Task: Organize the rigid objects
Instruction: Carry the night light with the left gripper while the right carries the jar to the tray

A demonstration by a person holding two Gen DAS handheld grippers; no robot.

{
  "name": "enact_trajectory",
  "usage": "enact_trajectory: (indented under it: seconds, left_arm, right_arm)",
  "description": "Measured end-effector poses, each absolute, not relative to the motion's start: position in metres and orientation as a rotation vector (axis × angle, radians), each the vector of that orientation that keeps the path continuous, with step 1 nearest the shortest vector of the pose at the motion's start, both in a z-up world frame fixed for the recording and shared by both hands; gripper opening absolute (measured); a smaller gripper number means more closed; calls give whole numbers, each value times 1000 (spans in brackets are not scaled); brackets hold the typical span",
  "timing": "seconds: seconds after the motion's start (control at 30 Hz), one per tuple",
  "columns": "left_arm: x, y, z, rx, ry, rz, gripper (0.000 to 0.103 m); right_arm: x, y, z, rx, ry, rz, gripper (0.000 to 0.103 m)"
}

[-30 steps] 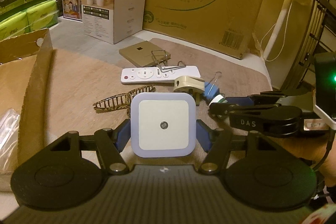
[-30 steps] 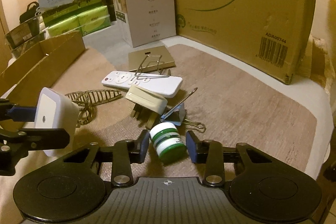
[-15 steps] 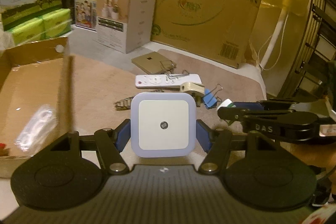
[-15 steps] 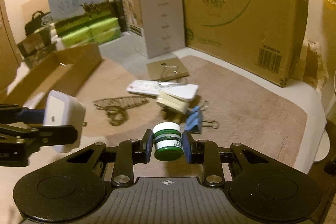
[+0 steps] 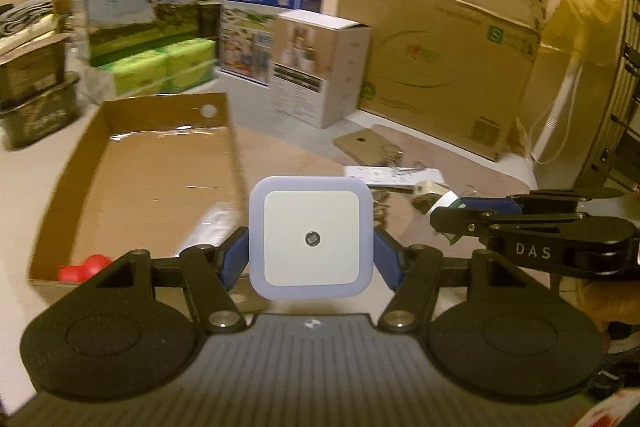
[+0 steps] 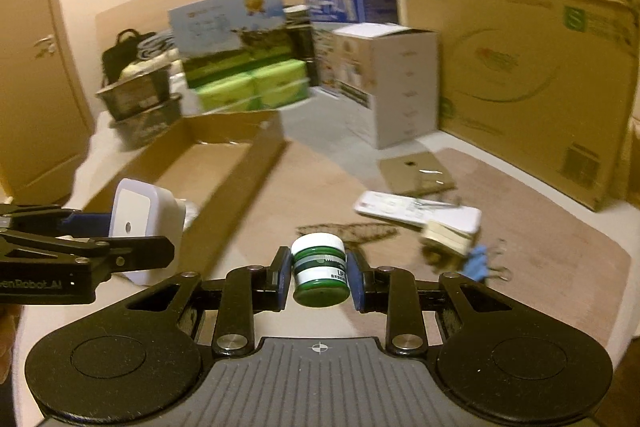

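My left gripper [image 5: 311, 259] is shut on a square white night light [image 5: 311, 242], held in the air beside the right wall of an open cardboard tray [image 5: 144, 183]. The night light also shows in the right wrist view [image 6: 140, 227]. My right gripper [image 6: 319, 277] is shut on a small green and white jar [image 6: 319, 269], lifted above the brown mat. On the mat lie a white remote [image 6: 416, 213], a beige plug adapter [image 6: 448, 237], a blue binder clip [image 6: 478, 263], glasses [image 6: 348, 231] and a flat tan box [image 6: 416, 173].
The tray holds a red object [image 5: 84, 265] and a clear plastic bag [image 5: 212, 227]. A large cardboard box [image 5: 444, 39], a white carton [image 5: 320, 75] and milk cartons [image 5: 140, 11] stand at the back. A fan stand [image 5: 556, 107] is at the right.
Both grippers rose and swung left toward the cardboard tray. The right gripper closed on the jar and lifted it off the mat. The left kept its hold on the night light.
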State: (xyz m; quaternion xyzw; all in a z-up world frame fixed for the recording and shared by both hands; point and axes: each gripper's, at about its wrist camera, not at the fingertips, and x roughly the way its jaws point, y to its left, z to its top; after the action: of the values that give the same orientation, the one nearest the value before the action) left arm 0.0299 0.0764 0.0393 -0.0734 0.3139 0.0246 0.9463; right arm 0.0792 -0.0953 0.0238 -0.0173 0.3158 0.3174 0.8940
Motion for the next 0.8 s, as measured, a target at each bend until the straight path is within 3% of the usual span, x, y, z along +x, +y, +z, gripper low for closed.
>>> enact_trajectory:
  seconds: [0.8]
  left_arm:
    - [5, 216, 42, -189, 628, 277, 62]
  right_arm:
    - [81, 41, 34, -134, 651, 834, 30]
